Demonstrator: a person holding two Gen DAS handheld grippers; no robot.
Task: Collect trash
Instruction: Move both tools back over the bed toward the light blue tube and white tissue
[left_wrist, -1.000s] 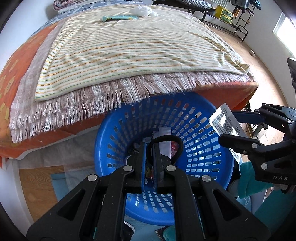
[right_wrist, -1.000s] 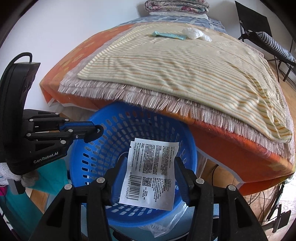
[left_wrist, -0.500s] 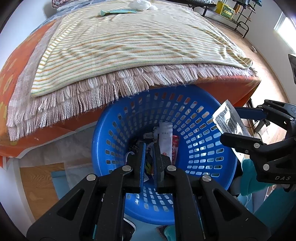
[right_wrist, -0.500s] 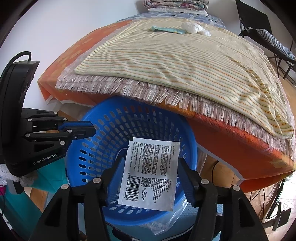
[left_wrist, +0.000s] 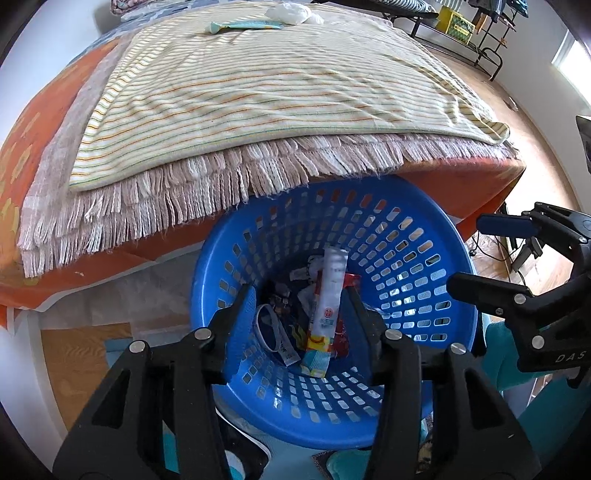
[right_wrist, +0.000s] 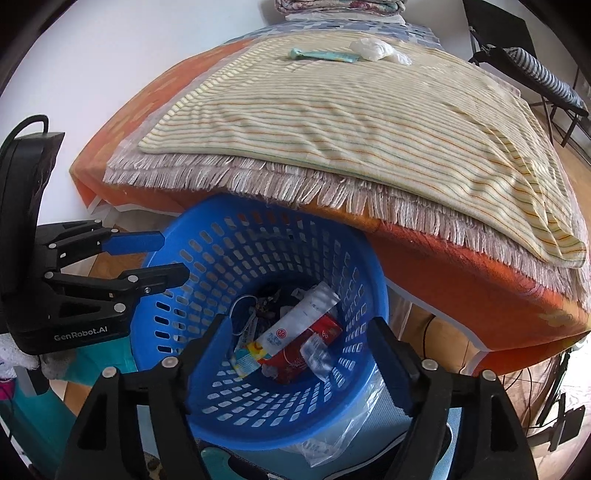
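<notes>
The bed (left_wrist: 55, 122), largest in view, carries a striped blanket (left_wrist: 280, 92) over a fringed throw (left_wrist: 192, 192). At its far end lie a teal wrapper (left_wrist: 245, 25) and a crumpled clear bag (left_wrist: 291, 14), just beside each other. Below the bed's edge stands the blue basket (left_wrist: 417, 236), with collected trash (left_wrist: 325, 310) lying at its bottom. The left hand-held gripper (left_wrist: 301, 299) and the right hand-held gripper (right_wrist: 299, 332) both hang over the basket, jaws opening, nothing between them.
</notes>
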